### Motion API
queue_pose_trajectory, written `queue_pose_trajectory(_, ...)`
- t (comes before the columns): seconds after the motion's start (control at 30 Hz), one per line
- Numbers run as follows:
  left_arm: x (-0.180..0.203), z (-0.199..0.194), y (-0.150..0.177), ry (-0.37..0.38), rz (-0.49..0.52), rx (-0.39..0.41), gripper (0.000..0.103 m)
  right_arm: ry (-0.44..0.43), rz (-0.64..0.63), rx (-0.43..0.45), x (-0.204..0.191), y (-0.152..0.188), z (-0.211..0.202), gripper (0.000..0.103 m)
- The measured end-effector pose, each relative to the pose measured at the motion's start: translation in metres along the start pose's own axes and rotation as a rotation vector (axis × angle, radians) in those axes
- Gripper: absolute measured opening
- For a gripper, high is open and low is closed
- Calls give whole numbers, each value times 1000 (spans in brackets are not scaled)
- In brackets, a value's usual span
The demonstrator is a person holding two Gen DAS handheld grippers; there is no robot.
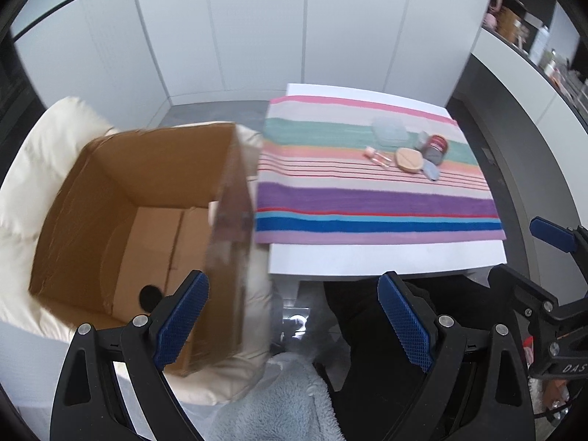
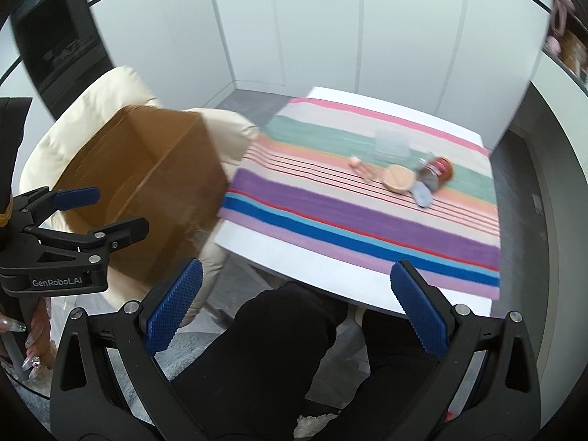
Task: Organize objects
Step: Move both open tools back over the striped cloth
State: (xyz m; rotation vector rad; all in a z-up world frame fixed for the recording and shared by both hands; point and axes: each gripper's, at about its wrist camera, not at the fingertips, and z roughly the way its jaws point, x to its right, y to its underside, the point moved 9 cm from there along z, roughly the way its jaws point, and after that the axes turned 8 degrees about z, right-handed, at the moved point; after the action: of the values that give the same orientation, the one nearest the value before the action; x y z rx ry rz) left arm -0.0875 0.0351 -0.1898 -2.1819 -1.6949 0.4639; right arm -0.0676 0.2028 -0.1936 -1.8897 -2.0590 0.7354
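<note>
An open cardboard box (image 1: pixel 132 220) stands on a cream cushioned seat left of the table; it also shows in the right wrist view (image 2: pixel 147 183). On a striped towel (image 1: pixel 367 191) lie a clear lidded container (image 1: pixel 389 132), a small pink vial (image 1: pixel 378 156), a round tan compact (image 1: pixel 408 160), a red-lidded jar (image 1: pixel 435 149) and a pale blue piece (image 1: pixel 430 172). The same group shows in the right wrist view around the compact (image 2: pixel 397 178). My left gripper (image 1: pixel 294 316) is open and empty, near the box's right wall. My right gripper (image 2: pixel 294 305) is open and empty, short of the table's near edge.
The white table (image 1: pixel 367 257) carries the towel. The cream seat (image 1: pixel 47 147) surrounds the box. The person's dark-clad legs (image 2: pixel 279 349) are below the table edge. A grey fluffy rug (image 1: pixel 279 397) lies on the floor. Shelves with items (image 1: pixel 522 29) are at the far right.
</note>
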Motion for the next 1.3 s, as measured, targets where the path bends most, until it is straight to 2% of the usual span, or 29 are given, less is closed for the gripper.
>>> queue_pose_trajectory(0.47, 80, 20, -34, 54, 151, -9, 94, 71, 171, 2, 97, 6, 0, 103)
queue_pose_trajectory(0.7, 85, 35, -49, 46, 145, -23, 94, 84, 224, -2, 131, 4, 8, 103)
queue_pose_trajectory(0.9, 93, 52, -73, -2, 186, -5, 94, 67, 265, -25, 153, -3, 28, 103)
queue_pose_trajectory(1.07, 100, 81, -99, -40, 238, 20, 94, 66, 282, -42, 169, -12, 54, 103)
queue_pose_trajectory(1.17, 105, 113, -107, -65, 285, -8, 94, 62, 285, -58, 184, -19, 75, 103)
queue_pose_trajectory(1.3, 114, 154, -114, -37, 309, -45, 94, 80, 263, -53, 205, -30, 104, 103)
